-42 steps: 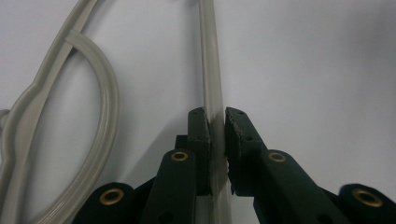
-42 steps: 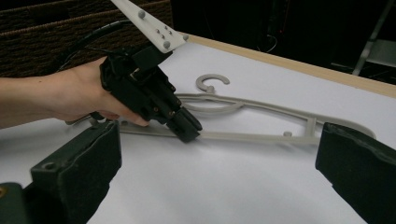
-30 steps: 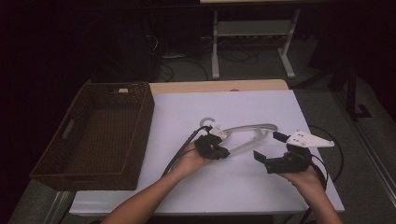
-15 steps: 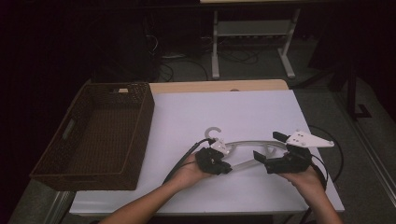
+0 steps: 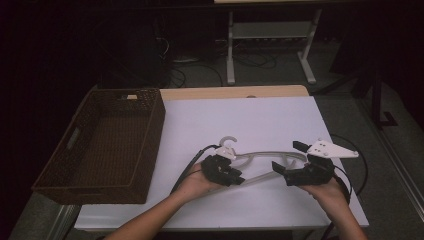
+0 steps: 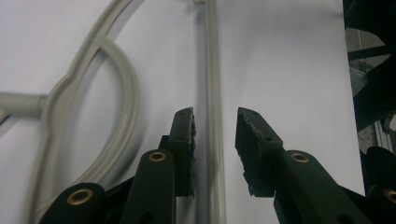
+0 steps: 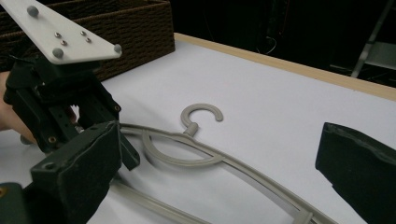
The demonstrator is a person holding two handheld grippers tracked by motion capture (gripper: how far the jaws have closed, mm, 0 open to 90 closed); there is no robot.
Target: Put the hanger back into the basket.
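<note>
Hanger (image 5: 260,161): lies flat on the white table (image 5: 260,120), right of the wicker basket (image 5: 107,145).
Left gripper (image 5: 231,175): I hold its jaws apart, straddling the hanger's lower bar, not yet clamped.
Right gripper (image 5: 286,163): jaws wide, around the hanger's far end.
Progress: nothing lifted; gripping remains, I judge.

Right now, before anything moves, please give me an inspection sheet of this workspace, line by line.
Surface: white table, wooden strip along the far edge.
Job's things: grey plastic hanger lying flat; empty wicker basket at the left end.
Clutter: nothing seen.
Grippers: left gripper open, jaws on either side of the hanger's straight bar; right gripper open at the hanger's other end.
Cables: black cable trails from the left gripper; another loops behind the right one.
Surroundings: dark room, metal stand and floor cables beyond the table.
</note>
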